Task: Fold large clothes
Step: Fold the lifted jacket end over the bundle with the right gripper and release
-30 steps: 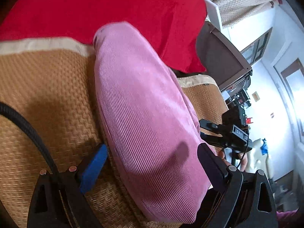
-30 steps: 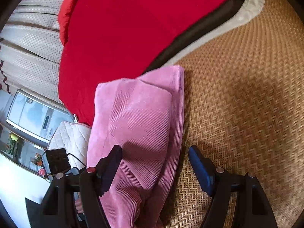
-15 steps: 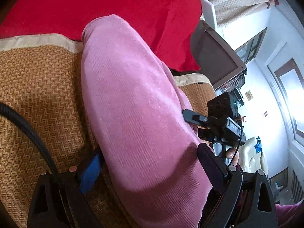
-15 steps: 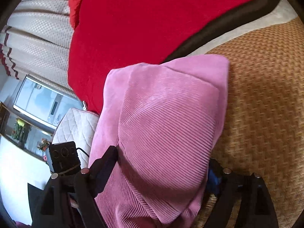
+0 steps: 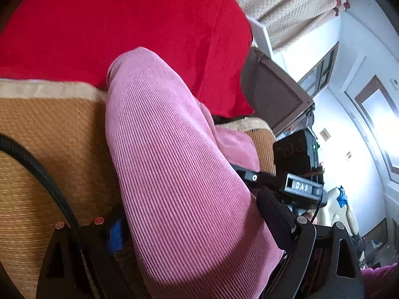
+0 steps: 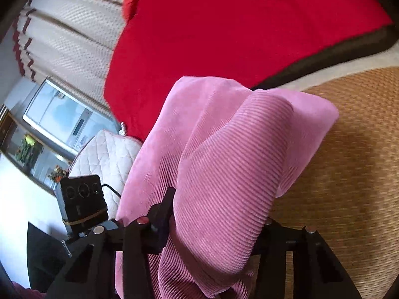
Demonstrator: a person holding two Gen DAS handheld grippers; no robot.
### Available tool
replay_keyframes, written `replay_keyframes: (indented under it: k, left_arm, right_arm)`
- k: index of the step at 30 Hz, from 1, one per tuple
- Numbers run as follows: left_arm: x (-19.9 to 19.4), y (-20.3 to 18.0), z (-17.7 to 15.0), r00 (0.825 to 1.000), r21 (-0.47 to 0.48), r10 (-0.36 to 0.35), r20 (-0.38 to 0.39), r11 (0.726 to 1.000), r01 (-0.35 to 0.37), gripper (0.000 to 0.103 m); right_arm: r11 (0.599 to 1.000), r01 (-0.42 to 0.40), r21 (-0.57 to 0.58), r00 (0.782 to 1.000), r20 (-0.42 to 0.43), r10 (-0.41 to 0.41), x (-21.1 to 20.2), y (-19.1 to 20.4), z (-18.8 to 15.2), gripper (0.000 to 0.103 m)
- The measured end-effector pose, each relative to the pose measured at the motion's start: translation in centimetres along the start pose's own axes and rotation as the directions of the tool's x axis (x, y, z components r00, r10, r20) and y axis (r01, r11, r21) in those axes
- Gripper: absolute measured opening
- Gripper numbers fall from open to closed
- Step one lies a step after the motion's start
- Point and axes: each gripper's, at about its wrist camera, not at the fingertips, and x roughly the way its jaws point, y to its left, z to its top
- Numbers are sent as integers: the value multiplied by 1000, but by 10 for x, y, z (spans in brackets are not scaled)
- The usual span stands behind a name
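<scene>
- Draping between both grippers, the pink corduroy garment [image 5: 174,174] is bunched over the woven rattan mat [image 5: 49,149], its far end reaching the red blanket [image 5: 124,25];
- left gripper [image 5: 194,226]: fingers spread wide on either side of the cloth, blue pad [image 5: 116,234] half hidden under its edge;
- right gripper [image 6: 214,221]: fingers close against a thick fold of the garment [image 6: 224,162], seemingly pinching it; the right finger is hidden by cloth;
- cream curtain [image 6: 69,32] hangs behind.
</scene>
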Motion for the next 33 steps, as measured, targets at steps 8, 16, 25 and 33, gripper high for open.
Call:
replay_keyframes:
  k: [8, 16, 25, 33]
  left_arm:
    - [-39, 1, -5, 995, 72, 99, 33, 992, -101, 92]
    - [-20, 19, -12, 951, 57, 286, -120, 958, -281, 92]
    - [-63, -16, -10, 947, 169, 320, -1, 934, -315, 92]
    - [-24, 10, -17, 875, 189, 474, -101, 872, -451, 93]
  right_arm:
    - [997, -64, -54, 998, 4, 64, 19, 34, -11, 48]
    - [994, 101, 36, 987, -128, -95, 50, 17, -17, 67]
    - [938, 329, -111, 944, 73, -322, -24, 53, -3, 67]
    - [935, 293, -198, 956, 51, -289, 28, 76, 1, 44]
